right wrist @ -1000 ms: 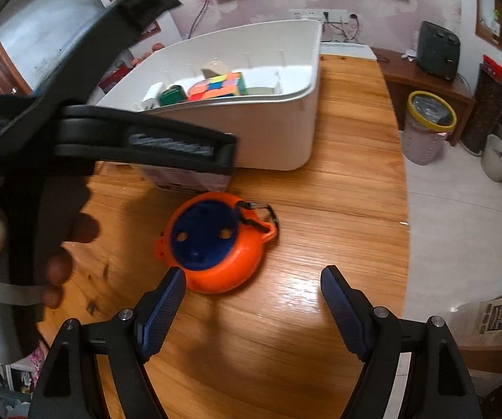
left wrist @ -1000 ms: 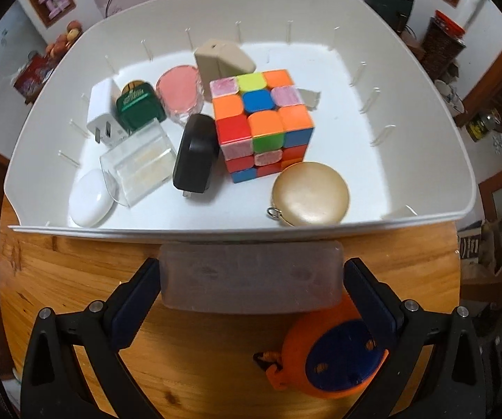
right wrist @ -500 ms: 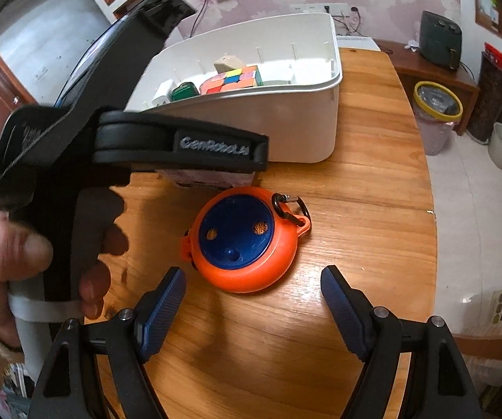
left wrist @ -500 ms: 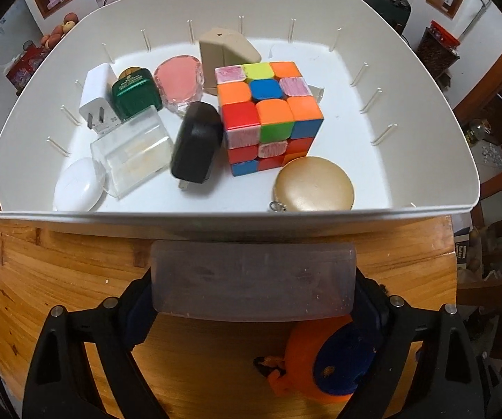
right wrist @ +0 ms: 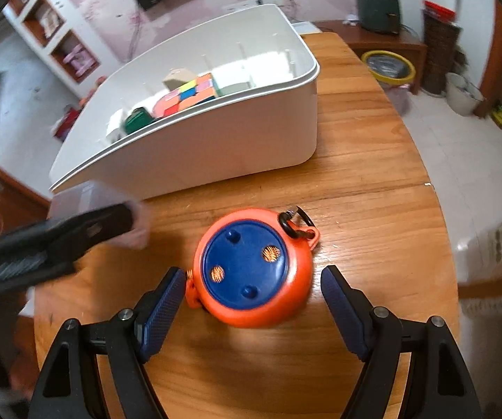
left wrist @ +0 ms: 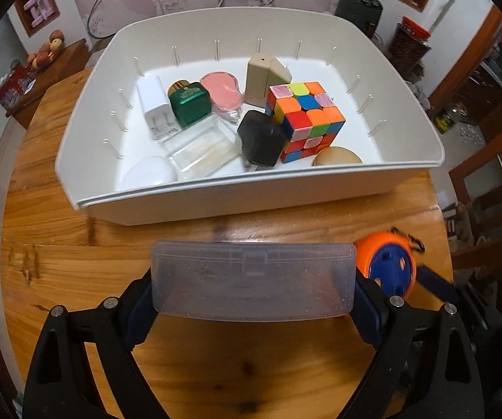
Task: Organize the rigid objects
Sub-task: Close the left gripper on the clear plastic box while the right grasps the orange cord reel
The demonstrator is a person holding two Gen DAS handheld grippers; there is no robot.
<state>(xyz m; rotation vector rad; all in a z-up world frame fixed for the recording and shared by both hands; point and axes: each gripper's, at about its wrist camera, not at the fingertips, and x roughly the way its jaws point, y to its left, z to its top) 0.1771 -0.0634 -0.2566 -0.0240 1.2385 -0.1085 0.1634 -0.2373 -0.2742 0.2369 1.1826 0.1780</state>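
Sitting flat on the wooden tabletop [right wrist: 373, 181], blue face up: a round orange tape measure [right wrist: 254, 272], just in front of the white bin [right wrist: 216, 146], toward the tabletop's right edge. Straddling it, fingers spread wide and not touching: the right gripper [right wrist: 252, 300], with the tape measure lying directly ahead between its pads. Being gripped crosswise by the left gripper [left wrist: 251, 289], long axis left to right: a translucent plastic case [left wrist: 251, 279], hovering short of the bin's near wall. Nearer the tape measure, judging by position: the right gripper. No long axis on the round body, so closing straight in looks workable. Already lying in the bin: a colour cube [left wrist: 305, 120] and other small items.
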